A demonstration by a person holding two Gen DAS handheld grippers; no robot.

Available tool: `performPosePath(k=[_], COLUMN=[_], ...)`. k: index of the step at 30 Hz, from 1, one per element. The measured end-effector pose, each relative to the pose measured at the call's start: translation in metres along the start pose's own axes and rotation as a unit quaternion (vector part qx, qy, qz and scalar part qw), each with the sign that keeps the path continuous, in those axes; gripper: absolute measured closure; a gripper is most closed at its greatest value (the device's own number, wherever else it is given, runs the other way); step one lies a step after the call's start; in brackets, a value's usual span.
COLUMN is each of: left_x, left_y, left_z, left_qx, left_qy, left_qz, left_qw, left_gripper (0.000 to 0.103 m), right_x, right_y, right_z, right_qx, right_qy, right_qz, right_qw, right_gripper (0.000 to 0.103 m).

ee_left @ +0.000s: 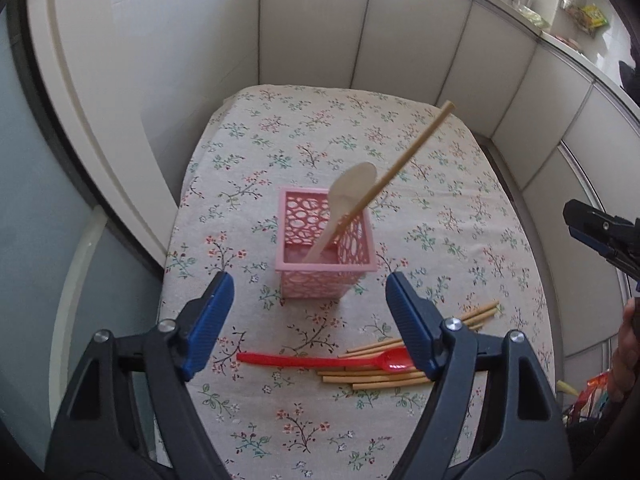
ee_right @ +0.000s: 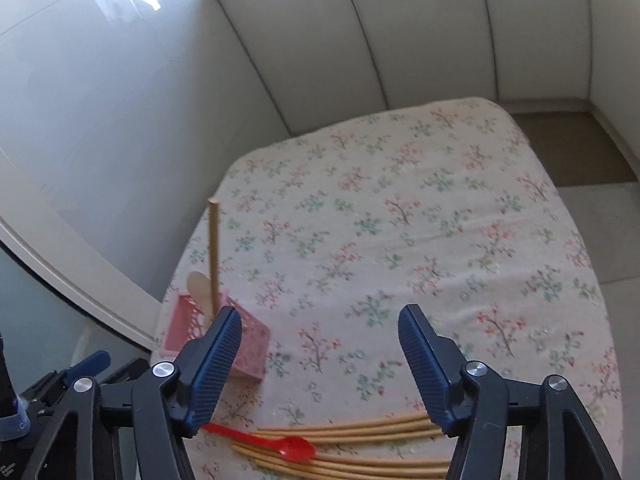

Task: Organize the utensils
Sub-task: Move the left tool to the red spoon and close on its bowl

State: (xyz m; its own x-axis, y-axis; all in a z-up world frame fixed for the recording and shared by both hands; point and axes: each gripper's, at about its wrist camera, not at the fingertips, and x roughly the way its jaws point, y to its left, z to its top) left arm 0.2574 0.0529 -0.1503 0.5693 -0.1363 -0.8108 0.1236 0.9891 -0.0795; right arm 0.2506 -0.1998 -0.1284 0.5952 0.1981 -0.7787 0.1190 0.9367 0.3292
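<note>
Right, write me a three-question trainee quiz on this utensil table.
1. True or false: the red plastic spoon stands inside the pink basket.
2. Which two utensils are in the basket? A) wooden spoon and one chopstick B) two red spoons C) nothing
3. Fill in: the loose chopsticks lie on the floral ____.

Key:
1. False; it lies flat across the loose chopsticks.
2. A
3. tablecloth
</note>
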Motion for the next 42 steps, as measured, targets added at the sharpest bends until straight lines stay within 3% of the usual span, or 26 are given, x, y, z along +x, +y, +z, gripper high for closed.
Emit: performPosePath(k=[9,17,23,30,35,42], left_x=[0.022,0.049,0.062,0.078,0.085,0.089], left_y=[-0.046,-0.082,-0.107,-0.125,-0.133,-0.136], left_z=[-0.025,-0.055,-0.074,-0.092,-0.097,-0.099], left_qx=[0.07,0.129,0.172,0.246,0.267,0.271], left_qy=[0.069,0.116,0.104,0.084,0.086,0.091], left_qz=[-0.032,-0.021,0.008,0.065,0.077,0.082], left_qw=[0.9946,0.9846,0.9795,0.9634,0.9568,0.9548], left_gripper=[0.024,0.024,0.027,0.046,0.054,0.061], right_x=[0.007,0.012,0.018,0.023,0.024,0.024], right_y=[-0.061,-0.089,-0.105,-0.121,-0.129,-0.135], right_z=[-0.031,-0.046,-0.056,-0.069,-0.076,-0.081], right_qx=[0.048,0.072,0.088,0.094,0.099,0.101], right_qy=[0.082,0.117,0.135,0.158,0.169,0.175], right_qz=[-0.042,-0.055,-0.06,-0.07,-0.07,-0.073], right_qw=[0.995,0.989,0.985,0.981,0.978,0.977], right_gripper=[0.022,0.021,0.021,0.02,0.02,0.02])
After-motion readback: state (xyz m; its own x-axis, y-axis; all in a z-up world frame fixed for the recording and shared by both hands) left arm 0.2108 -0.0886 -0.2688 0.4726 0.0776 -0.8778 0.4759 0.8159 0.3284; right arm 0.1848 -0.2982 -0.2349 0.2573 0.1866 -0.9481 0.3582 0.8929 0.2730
